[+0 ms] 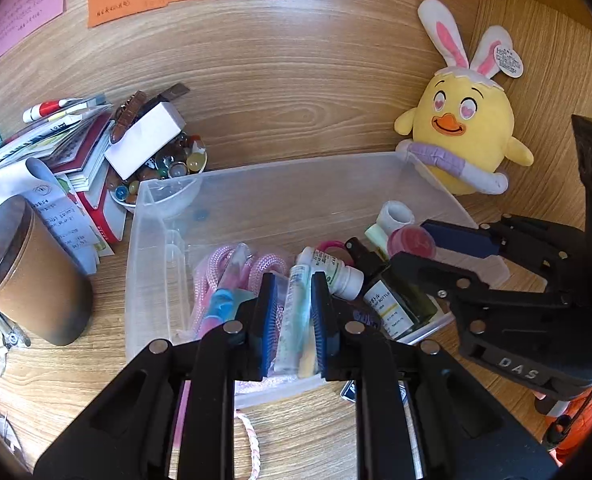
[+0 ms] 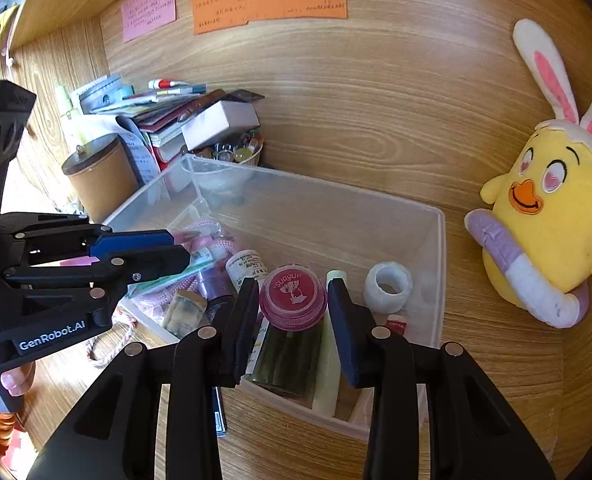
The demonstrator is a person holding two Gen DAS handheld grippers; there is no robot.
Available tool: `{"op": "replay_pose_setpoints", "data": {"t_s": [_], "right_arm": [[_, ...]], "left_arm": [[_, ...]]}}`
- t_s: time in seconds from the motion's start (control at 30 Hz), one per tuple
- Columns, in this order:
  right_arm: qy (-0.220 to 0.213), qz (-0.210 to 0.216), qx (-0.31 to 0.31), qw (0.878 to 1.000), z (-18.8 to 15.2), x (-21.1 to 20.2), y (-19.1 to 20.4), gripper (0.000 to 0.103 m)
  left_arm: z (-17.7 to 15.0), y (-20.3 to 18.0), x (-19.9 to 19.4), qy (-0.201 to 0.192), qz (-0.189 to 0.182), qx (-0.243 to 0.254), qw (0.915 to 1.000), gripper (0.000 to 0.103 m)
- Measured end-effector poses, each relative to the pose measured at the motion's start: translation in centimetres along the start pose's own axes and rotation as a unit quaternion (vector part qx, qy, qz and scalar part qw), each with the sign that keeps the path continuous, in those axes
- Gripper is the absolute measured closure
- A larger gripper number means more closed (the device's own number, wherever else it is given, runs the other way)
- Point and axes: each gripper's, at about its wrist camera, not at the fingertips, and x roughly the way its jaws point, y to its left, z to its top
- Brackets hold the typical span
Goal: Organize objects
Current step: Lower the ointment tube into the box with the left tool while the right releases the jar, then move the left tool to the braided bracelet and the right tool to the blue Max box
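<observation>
So I've got both claws over the clear plastic bin [image 2: 436,248] on the wooden desk [image 1: 296,92]. My left claw [image 1: 293,316] has its jaws nearly pressed together, a narrow gap between the blue pads, and a pale green tube [image 1: 296,320] shows in that gap, though I can't tell if the pads actually touch it or it's just lying in the bin below. My right claw [image 2: 293,320] is spread a bit wider and hangs over the near end of the bin, with a pink round jar [image 2: 293,296] showing between the fingers; the pads don't seem to press on it.

Inside the bin there's also pink rope [image 1: 215,268], a white bottle [image 1: 336,270], a dark green bottle [image 2: 287,360] and a roll of white tape [image 2: 388,288]. A yellow chick plush [image 1: 462,128] sits against the back wall, to the right of the bin. A pile of books [image 1: 83,160], a bowl of marbles [image 1: 175,164] and a brown canister [image 1: 31,272] are off to the left.
</observation>
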Motion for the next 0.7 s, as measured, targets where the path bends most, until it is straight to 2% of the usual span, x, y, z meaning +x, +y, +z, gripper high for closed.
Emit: {"op": "replay_pose_setpoints", "data": {"t_s": [0.1, 0.2, 0.27, 0.6, 0.7], "right_arm": [[0.008, 0.0, -0.001, 1.0, -0.2, 0.7, 0.1, 0.07], [0.015, 0.0, -0.001, 1.0, -0.2, 0.9, 0.2, 0.07], [0.016, 0.002, 0.001, 1.0, -0.3, 0.7, 0.1, 0.069], [-0.034, -0.006, -0.013, 0.999, -0.7, -3.8, 1.3, 0.037], [-0.043, -0.008, -0.022, 0.999, -1.4, -5.1, 2.2, 0.034]], "left_arm": [[0.0, -0.1, -0.3, -0.004, 0.002, 0.003, 1.0, 0.085], [-0.1, -0.3, -1.1, -0.012, 0.005, 0.004, 0.9999, 0.071], [-0.2, -0.3, -1.8, -0.021, 0.01, 0.004, 0.9997, 0.058], [-1.7, -0.2, -6.5, -0.059, 0.035, -0.008, 0.9976, 0.028], [-2.8, -0.1, -7.8, -0.067, 0.052, -0.007, 0.9964, 0.016]]}}
